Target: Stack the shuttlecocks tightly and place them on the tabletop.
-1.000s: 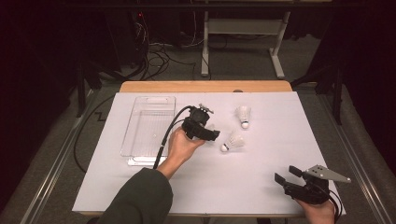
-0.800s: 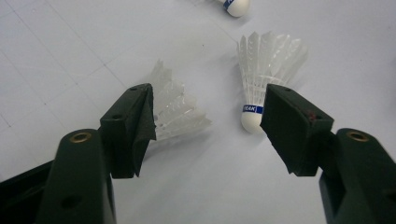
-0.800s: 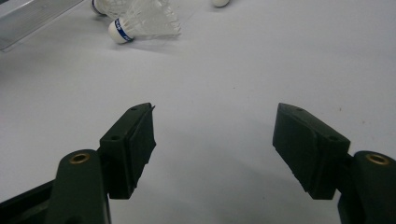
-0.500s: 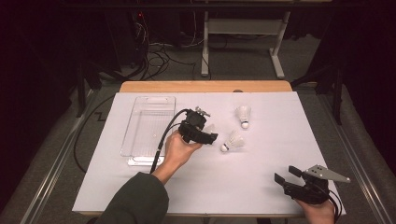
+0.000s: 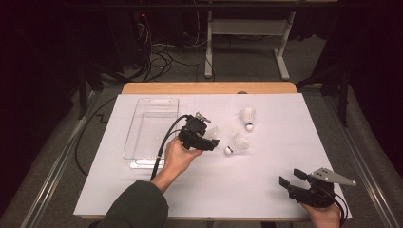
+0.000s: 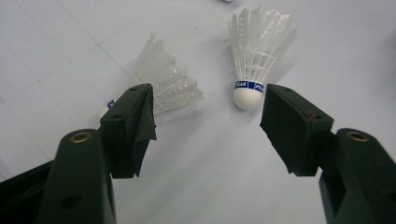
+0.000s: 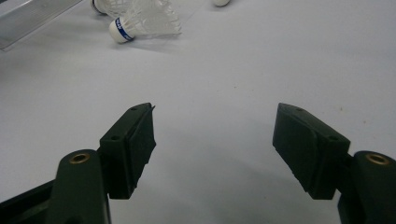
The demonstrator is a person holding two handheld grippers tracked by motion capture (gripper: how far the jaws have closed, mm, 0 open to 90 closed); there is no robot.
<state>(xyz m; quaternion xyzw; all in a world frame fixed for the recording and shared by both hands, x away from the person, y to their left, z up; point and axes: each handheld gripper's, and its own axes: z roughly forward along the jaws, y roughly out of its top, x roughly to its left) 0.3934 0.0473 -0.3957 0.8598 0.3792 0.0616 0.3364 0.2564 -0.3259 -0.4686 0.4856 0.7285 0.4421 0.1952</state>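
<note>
Three white shuttlecocks lie on the white table cover (image 5: pixel 266 199). My left gripper (image 5: pixel 212 137) is held above the cover at the middle, open, jaws toward the right. Close beside its jaws lies one shuttlecock (image 5: pixel 213 131), which the left jaw partly hides in the left gripper view (image 6: pixel 163 81). A second shuttlecock (image 5: pixel 237 143) lies just beyond, cork toward me (image 6: pixel 259 51). The third shuttlecock (image 5: pixel 247 118) rests farther back. My right gripper (image 5: pixel 291 177) stays at the near right corner, open and holding nothing (image 7: pixel 215 140).
A clear plastic tray (image 5: pixel 152 126) lies left of the left gripper, and its corner (image 7: pixel 32 18) appears in the right gripper view. The wooden table edge (image 5: pixel 209 88) runs along the back. Cables and a desk frame (image 5: pixel 247 42) stand on the floor behind.
My left gripper has shifted slightly toward the near edge, so the shuttlecock beside its jaws now shows. The right gripper has not moved.
</note>
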